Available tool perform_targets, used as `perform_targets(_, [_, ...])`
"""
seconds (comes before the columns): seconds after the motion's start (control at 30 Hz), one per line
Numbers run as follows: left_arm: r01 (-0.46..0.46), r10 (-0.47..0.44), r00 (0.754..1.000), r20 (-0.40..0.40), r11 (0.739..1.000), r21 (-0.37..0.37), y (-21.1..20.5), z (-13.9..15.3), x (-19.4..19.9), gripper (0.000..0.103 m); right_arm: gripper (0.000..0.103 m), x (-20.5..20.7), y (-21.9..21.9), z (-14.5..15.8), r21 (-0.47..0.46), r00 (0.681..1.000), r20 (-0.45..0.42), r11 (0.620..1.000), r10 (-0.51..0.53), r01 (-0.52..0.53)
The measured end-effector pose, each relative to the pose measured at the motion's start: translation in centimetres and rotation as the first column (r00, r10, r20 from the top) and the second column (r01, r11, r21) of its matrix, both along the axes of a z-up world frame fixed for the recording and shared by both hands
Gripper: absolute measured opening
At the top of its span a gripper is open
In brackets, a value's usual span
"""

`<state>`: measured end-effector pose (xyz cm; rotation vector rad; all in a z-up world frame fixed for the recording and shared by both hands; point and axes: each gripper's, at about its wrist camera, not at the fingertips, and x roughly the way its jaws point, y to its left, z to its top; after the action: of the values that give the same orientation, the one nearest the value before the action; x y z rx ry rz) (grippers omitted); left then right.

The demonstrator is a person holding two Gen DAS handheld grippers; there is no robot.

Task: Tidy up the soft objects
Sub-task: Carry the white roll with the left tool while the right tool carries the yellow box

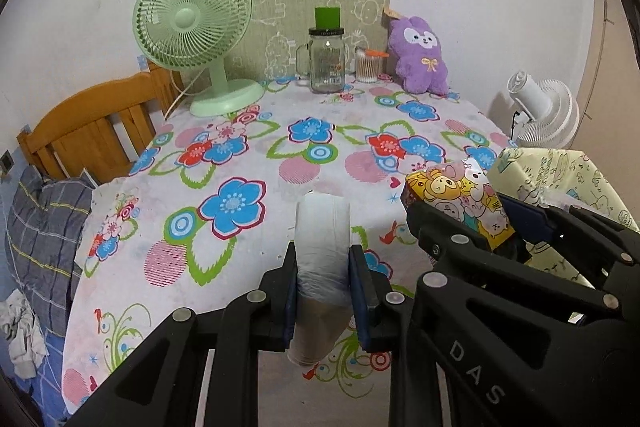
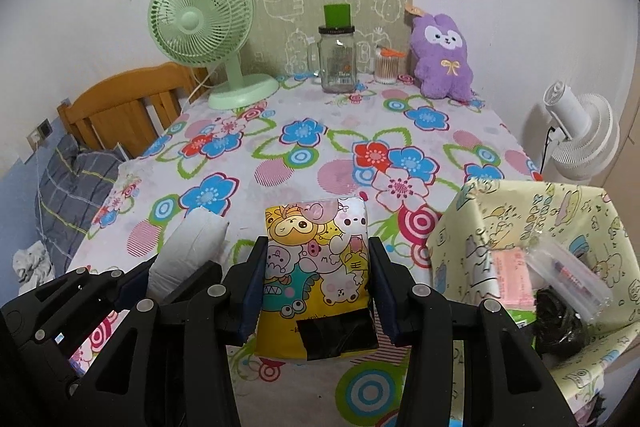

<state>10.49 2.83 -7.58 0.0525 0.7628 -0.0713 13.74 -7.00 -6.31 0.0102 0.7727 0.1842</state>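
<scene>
Bench: draped in a white cloth printed with blue, red and pink flowers, green leaves and ringed circles; stretching ahead of both claws to the wall.
Left claw: clamped on a white soft pack, held upright above the cloth, pads pressing both of its sides.
Right claw: closed on a yellow cartoon-print pack, a black strip across its near end; pack raised over the bench, just right of the white one.
Patterned box: just right of the right claw, pale yellow with doodle print, open-topped; pink packet, clear wrapper and something black inside.
Far edge, ahead of the claws: green desk fan to the left, glass jar mug with a green block on its lid in the middle, cup of cotton swabs beside it, purple plush toy to the right, leaning at the wall.
Wall: white, with a beige cartoon-printed panel behind the jar.
Left of the bench: wooden bed frame, grey plaid bedding.
Right of the bench: white fan near the corner.
</scene>
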Motion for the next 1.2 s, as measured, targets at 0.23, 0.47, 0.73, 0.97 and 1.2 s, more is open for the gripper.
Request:
perform_targets(0.23, [-0.004, 0.004, 0.999, 0.041, 1.0, 0.001, -0.2, 1.8, -1.0, 0.022, 0.051, -0.9, -0.5, 2.0, 0.007, 0.999, 0.042, 1.0, 0.01, -0.01])
perform_targets(0.47, [-0.009, 0.008, 0.997, 0.077, 1.0, 0.004, -0.6, 3.7, -1.6, 0.022, 0.051, -1.6, -0.7, 3.9, 0.011, 0.997, 0.077, 1.0, 0.021, -0.022])
perform_targets(0.73, [-0.003, 0.003, 0.994, 0.112, 1.0, 0.002, -1.2, 5.7, -1.7, 0.022, 0.051, -1.8, -1.5, 6.0, 0.034, 0.993, 0.111, 0.999, 0.025, -0.029])
perform_targets(0.97, [0.013, -0.013, 0.991, 0.134, 1.0, 0.004, -2.0, 6.7, -1.8, 0.022, 0.051, -2.0, -2.4, 7.3, 0.038, 0.991, 0.135, 0.999, 0.013, -0.019])
perform_targets(1.2, [0.023, -0.023, 0.989, 0.143, 1.0, -0.001, -3.1, 7.0, -1.8, 0.022, 0.051, -2.3, -3.6, 7.6, 0.037, 0.989, 0.146, 0.999, 0.005, -0.01])
